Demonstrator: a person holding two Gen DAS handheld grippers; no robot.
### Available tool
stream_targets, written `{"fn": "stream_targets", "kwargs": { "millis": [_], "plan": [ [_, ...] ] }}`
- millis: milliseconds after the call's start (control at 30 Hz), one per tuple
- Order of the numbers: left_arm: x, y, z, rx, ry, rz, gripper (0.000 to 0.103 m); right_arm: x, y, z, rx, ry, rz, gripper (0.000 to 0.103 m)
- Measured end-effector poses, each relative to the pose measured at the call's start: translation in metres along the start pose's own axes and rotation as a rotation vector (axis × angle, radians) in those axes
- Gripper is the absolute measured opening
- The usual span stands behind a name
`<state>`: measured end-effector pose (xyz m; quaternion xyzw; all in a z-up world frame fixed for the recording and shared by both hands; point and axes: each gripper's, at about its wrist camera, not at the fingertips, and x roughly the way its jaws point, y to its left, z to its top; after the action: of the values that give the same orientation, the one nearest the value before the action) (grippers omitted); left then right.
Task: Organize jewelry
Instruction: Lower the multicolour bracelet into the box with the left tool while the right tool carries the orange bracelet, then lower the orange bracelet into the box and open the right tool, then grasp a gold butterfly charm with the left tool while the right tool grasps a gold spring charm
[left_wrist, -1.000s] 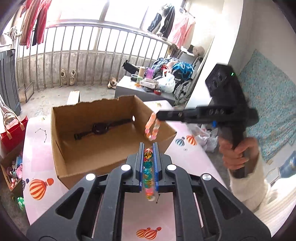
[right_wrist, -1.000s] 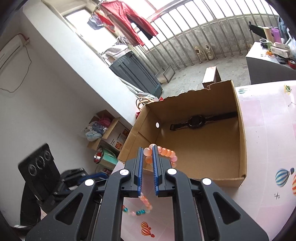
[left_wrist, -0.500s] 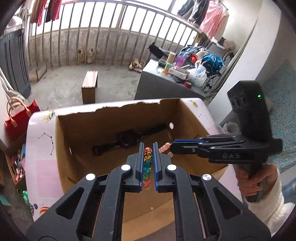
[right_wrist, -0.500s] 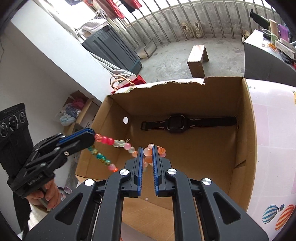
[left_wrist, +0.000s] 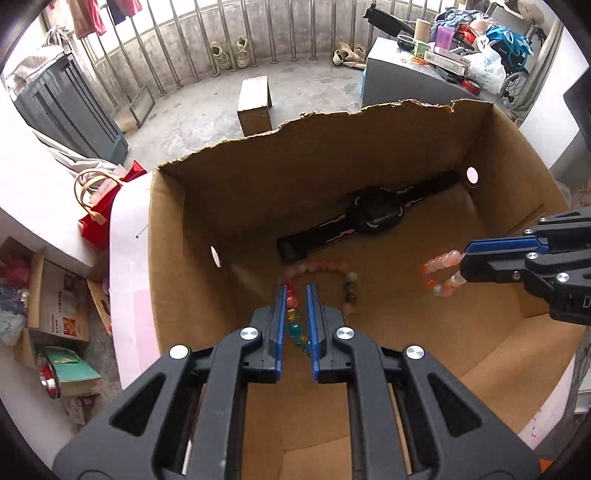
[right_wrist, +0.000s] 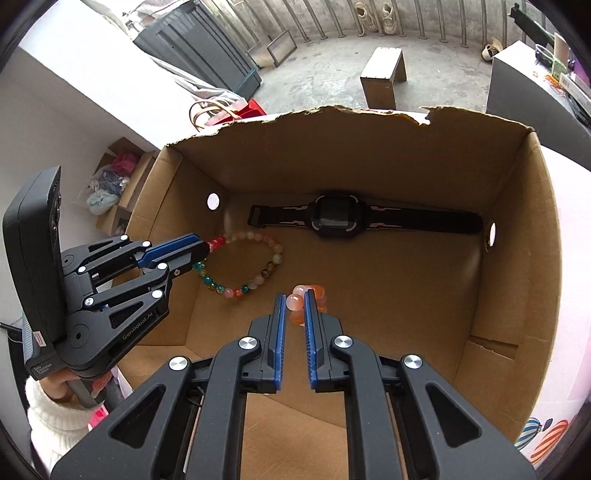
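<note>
Your left gripper (left_wrist: 296, 300), jaws just easing apart, has the multicoloured glass-bead bracelet (right_wrist: 255, 266) between its pads, looped on the brown cardboard box (right_wrist: 524, 258) floor. Your right gripper (right_wrist: 294, 307) clamps the orange-pink bead bracelet (left_wrist: 441, 273) beside the black wristwatch (right_wrist: 334, 220).

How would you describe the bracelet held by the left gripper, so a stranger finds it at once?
Look inside the cardboard box, in front of the black watch. The multicoloured bracelet is a wide loop of mixed beads, unlike the bunched orange-pink bracelet beside it.
</note>
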<state>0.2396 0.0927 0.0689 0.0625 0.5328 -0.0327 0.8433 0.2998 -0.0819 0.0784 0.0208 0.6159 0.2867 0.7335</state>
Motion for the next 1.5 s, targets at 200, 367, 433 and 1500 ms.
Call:
{"fn": "stream_targets", "kwargs": {
  "millis": [200,367,433,1500],
  "plan": [
    [-0.021,-0.004,-0.004,0.038,-0.061,0.035,0.025,0.022,0.013,0.012,-0.003,0.083,0.011,0.01],
    [-0.038,-0.009,-0.012,0.057,-0.113,0.005,0.025,0.027,0.014,0.018,0.012,0.09,0.02,0.01],
    [-0.041,-0.011,-0.015,0.061,-0.12,-0.008,0.025,0.029,0.016,0.018,-0.012,0.088,-0.043,0.01],
    [-0.001,-0.048,-0.178,0.043,-0.268,-0.201,0.029,-0.058,-0.017,-0.211,-0.008,-0.315,-0.135,0.042]
  ]
}}
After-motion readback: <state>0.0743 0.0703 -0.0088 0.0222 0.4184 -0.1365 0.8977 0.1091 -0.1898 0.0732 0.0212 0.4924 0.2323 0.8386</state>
